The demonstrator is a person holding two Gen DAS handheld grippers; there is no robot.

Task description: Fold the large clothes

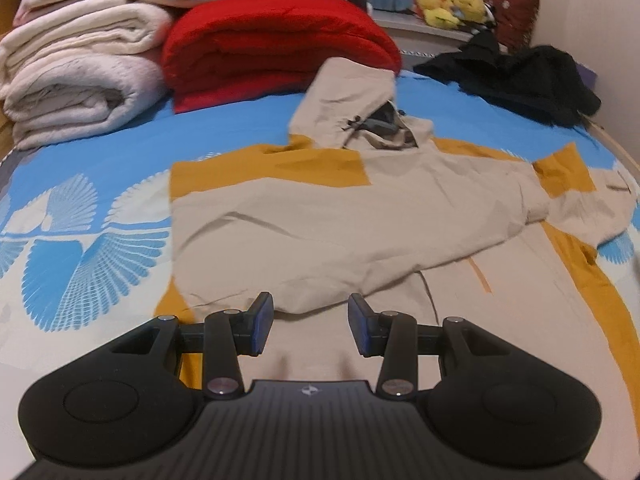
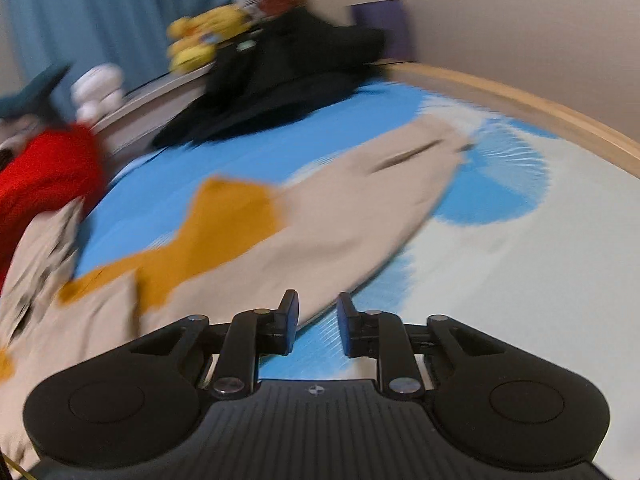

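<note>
Bedroom: bed [image 1: 100,216], folded blankets [image 1: 80,76], plush toys [image 1: 452,4].

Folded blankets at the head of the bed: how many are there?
3: a red blanket, and left of it two cream blankets, one above the other. More may be hidden.

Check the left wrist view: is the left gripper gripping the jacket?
No, the left gripper is open, with only bare fabric of the beige-and-mustard hooded jacket showing in the gap.

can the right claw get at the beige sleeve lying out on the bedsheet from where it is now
Probably yes. The right claw is open, holding nothing, and the sleeve lies flat on the bedsheet just ahead, its near edge by the fingertips. Nothing sits between them; the black clothes are farther back. The view is blurred.
</note>
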